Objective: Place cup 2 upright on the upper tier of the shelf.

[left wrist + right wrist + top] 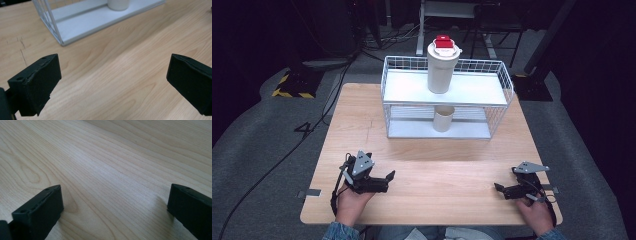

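Fig.: I rest L gripper point(384, 181) at 7 o'clock and R gripper point(501, 189) at 5, jaws apart, empty, staged for reach. Tall cup point(442, 69) on rack point(504, 82) top shelf at 12; small cup point(443, 119) beneath.

Cup point(118, 4) top cut off by frame edge, rack point(75, 17) too

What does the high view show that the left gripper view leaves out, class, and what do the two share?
High view alone: the tall white cup with a red lid on the rack's top shelf, both hands, and the right tool. Left gripper view alone: a close look between the left tool and its wide-open jaws. Shared: the wooden table, the white wire rack and the small cup on its lower shelf.
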Demonstrator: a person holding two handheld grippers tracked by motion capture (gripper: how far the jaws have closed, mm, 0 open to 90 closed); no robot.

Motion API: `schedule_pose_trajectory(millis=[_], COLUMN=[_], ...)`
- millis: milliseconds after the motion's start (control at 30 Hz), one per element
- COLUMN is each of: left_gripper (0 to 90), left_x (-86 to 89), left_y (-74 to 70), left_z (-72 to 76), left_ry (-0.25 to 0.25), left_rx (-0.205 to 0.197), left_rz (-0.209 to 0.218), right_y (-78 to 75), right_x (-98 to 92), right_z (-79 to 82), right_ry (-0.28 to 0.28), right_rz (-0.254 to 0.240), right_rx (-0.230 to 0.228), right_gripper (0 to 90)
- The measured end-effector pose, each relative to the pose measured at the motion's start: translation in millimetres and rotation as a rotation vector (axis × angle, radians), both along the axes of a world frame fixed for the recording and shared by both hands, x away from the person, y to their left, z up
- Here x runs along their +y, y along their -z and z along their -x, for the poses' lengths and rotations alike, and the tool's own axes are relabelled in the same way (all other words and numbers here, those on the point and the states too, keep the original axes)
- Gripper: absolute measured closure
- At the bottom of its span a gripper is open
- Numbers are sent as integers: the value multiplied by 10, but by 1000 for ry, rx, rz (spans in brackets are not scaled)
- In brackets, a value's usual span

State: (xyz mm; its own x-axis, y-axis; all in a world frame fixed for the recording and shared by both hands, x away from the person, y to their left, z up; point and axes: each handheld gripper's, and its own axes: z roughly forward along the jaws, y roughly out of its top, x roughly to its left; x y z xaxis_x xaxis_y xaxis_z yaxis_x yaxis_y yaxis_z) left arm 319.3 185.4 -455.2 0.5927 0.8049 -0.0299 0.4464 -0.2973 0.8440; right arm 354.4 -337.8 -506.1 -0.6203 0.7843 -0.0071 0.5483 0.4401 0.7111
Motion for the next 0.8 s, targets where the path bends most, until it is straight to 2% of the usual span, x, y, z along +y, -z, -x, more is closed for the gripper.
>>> schedule_pose_trajectory(millis=[133, 300, 400, 633, 800], left_gripper=[0, 0, 0, 1, 0], left_x=[-1, -37, -42, -44, -15], left_y=[132, 263, 312, 407, 463], left_z=[-2, -23, -44, -79, -125], left_ry=[12, 42, 48, 32, 2], left_rx=[57, 119, 157, 241, 262], left_rz=[-12, -85, -93, -123, -160], right_y=[0, 0, 0, 0, 0], right_x=[0, 0, 0, 0, 0], right_z=[0, 0, 0, 0, 0], right_ry=[0, 0, 0, 0, 0], right_rz=[0, 0, 0, 0, 0], right_rx=[0, 0, 0, 0, 0], right_gripper=[4, 4, 4, 4, 4])
